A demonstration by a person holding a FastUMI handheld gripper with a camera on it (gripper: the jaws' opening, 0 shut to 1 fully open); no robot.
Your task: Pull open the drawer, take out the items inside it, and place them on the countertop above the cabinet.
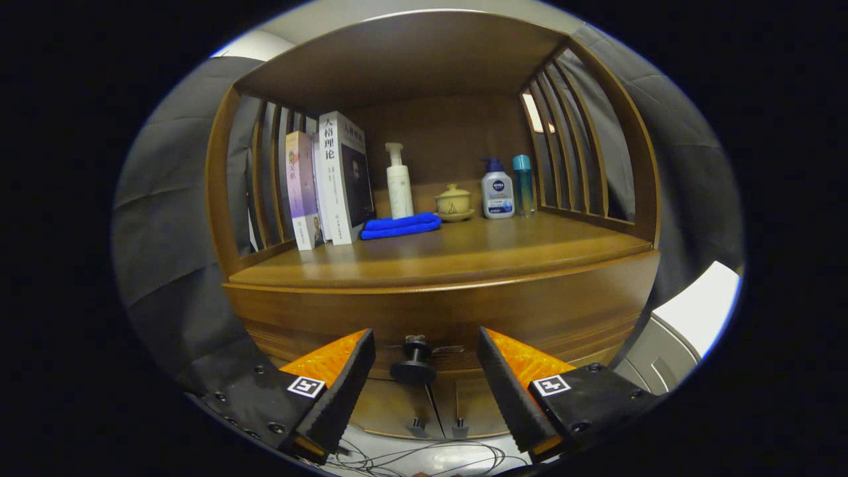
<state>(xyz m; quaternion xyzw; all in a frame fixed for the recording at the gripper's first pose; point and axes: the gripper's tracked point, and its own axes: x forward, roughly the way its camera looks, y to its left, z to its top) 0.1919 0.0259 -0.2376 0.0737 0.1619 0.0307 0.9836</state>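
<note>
A brown wooden cabinet stands before me, its countertop (464,255) a wide shelf under a wooden canopy. Below the countertop runs the drawer front (371,318), closed, with a dark round knob (414,368) sticking out toward me. My gripper (425,361) is open, and the knob sits in the gap between its two fingers, touched by neither. What lies inside the drawer is hidden.
At the back of the countertop stand books (331,182), a white pump bottle (399,185), a folded blue cloth (401,225), a small lidded cup (454,202), a lotion bottle (497,192) and a teal bottle (523,185). Slatted sides enclose the shelf. Cables (424,457) lie on the floor.
</note>
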